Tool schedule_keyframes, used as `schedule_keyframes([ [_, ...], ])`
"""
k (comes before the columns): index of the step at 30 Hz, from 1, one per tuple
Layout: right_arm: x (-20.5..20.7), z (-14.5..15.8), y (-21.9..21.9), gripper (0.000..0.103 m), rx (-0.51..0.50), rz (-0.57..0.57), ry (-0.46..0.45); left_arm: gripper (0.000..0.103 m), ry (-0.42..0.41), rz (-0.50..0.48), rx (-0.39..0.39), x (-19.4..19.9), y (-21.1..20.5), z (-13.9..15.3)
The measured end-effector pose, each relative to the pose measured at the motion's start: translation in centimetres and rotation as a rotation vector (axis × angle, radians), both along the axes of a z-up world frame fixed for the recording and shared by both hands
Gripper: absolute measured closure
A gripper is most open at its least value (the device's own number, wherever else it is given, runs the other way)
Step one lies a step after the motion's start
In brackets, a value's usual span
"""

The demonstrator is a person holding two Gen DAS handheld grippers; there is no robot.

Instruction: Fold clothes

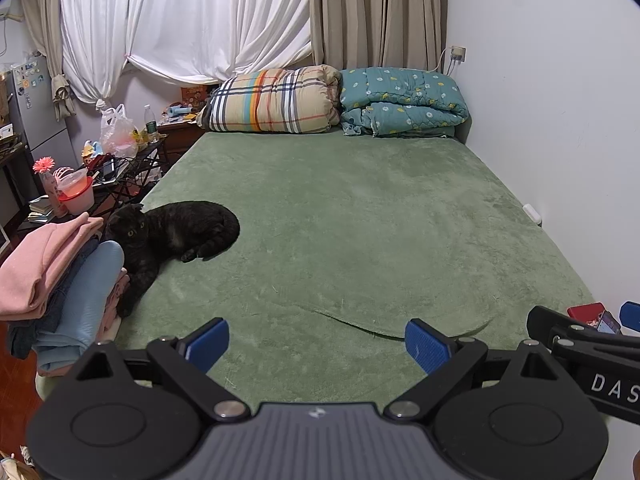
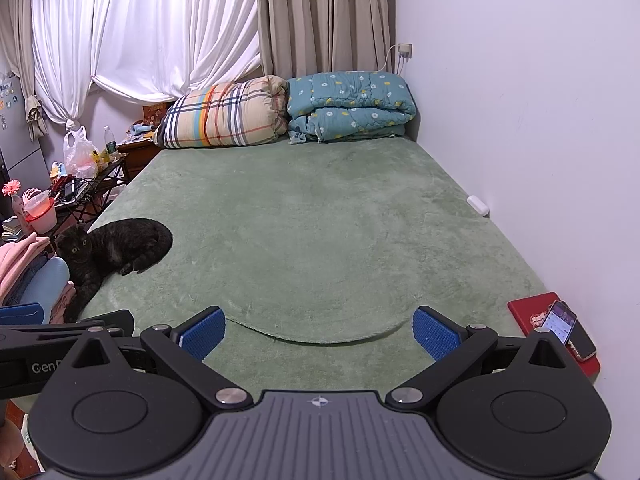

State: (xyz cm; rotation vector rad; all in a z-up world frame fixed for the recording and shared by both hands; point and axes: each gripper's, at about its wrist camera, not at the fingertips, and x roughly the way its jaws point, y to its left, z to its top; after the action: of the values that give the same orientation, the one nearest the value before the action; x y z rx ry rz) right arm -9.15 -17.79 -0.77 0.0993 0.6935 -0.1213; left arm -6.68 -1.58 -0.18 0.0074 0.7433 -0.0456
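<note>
A stack of folded clothes (image 1: 60, 280), pink on top with denim and light blue below, sits at the bed's left edge, and shows again as the stack (image 2: 32, 276) in the right wrist view. My left gripper (image 1: 316, 344) hovers open over the near end of the green bed cover (image 1: 340, 220), nothing between its blue pads. My right gripper (image 2: 318, 334) is also open and empty, beside the left one, above the cover's curved front hem (image 2: 320, 338). No garment lies spread on the bed.
A dark cat (image 1: 176, 236) lies on the bed's left side against the clothes stack. Two folded quilts, plaid (image 1: 272, 100) and teal (image 1: 400, 102), sit at the headboard end. A red box with a phone (image 2: 560, 324) rests by the right wall. A cluttered side table (image 1: 104, 172) stands left.
</note>
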Motion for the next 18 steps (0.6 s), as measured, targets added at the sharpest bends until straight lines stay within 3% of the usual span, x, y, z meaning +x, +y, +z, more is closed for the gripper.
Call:
schedule_keyframes([
  [18,0.6,-0.1,-0.8,0.002,0.001,0.001,0.005,0.008,0.006,0.003,-0.002,0.7,0.7,-0.3],
])
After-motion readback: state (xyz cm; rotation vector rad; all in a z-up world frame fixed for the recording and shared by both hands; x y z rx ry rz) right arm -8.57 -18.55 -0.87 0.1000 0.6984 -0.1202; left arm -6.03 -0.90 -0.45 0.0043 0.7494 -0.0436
